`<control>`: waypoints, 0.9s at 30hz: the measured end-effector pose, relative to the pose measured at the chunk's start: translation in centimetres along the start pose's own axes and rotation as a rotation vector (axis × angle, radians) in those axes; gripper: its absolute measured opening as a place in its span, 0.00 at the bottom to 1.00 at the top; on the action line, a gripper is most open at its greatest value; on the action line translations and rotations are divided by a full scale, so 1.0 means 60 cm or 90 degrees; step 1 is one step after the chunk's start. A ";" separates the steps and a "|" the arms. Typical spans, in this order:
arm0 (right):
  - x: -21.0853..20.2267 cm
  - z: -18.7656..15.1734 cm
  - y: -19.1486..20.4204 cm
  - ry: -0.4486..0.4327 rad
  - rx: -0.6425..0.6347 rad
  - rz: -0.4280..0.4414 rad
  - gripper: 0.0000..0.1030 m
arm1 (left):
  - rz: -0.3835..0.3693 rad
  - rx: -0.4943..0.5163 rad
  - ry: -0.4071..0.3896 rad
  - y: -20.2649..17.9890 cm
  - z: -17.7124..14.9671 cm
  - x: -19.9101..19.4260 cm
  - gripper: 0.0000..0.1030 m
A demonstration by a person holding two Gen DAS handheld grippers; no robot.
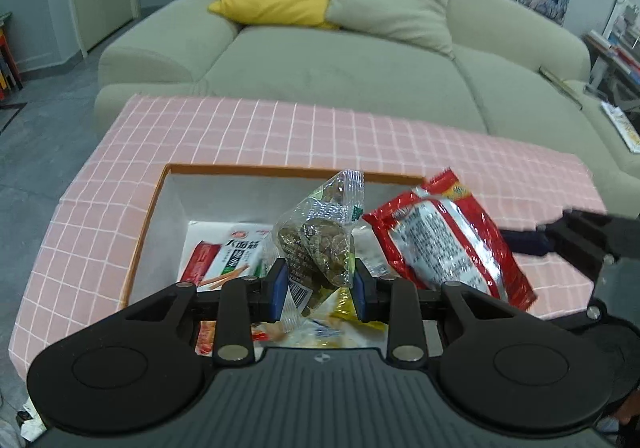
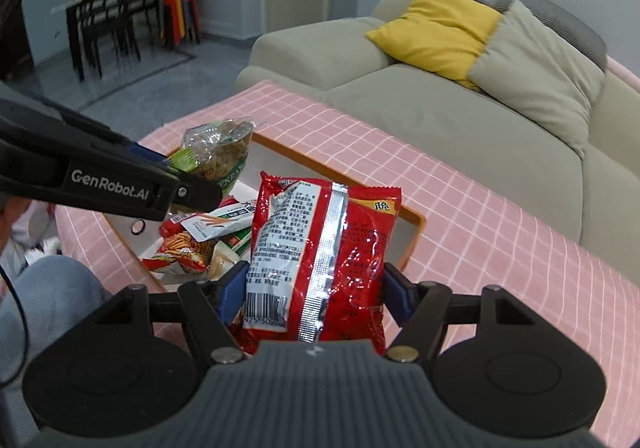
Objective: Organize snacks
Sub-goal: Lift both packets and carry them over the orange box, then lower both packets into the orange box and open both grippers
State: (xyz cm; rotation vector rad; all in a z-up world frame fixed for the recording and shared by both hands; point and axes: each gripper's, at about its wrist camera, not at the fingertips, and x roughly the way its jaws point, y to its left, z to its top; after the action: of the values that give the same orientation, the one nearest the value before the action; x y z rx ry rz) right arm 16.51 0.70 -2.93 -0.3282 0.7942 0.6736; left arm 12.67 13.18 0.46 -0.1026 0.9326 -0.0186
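My left gripper is shut on a clear bag of brown snacks and holds it above the orange-rimmed white box. The bag also shows in the right wrist view, pinched by the left gripper. My right gripper is shut on a red snack packet over the box's right end. That packet hangs to the right in the left wrist view. Several snack packs lie in the box.
The box sits on a table with a pink checked cloth. A green sofa with yellow and grey cushions stands behind it. A person's knee in jeans is at the table's near left. Dark dining chairs stand far back.
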 end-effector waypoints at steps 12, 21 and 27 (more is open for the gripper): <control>0.143 0.043 0.002 0.115 -0.132 -0.041 0.65 | -0.002 0.015 0.127 0.046 0.026 0.115 0.35; 0.216 0.041 0.011 0.174 -0.202 -0.038 0.65 | 0.006 0.032 0.198 0.049 0.017 0.179 0.35; 0.245 0.036 0.019 0.210 -0.216 -0.019 0.65 | 0.011 0.038 0.220 0.056 0.006 0.203 0.36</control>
State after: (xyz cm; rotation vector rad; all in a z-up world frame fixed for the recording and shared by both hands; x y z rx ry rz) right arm 24.44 8.97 -12.50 -0.7725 0.9859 0.7372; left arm 20.12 15.82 -9.44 -0.0361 1.2773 -0.0494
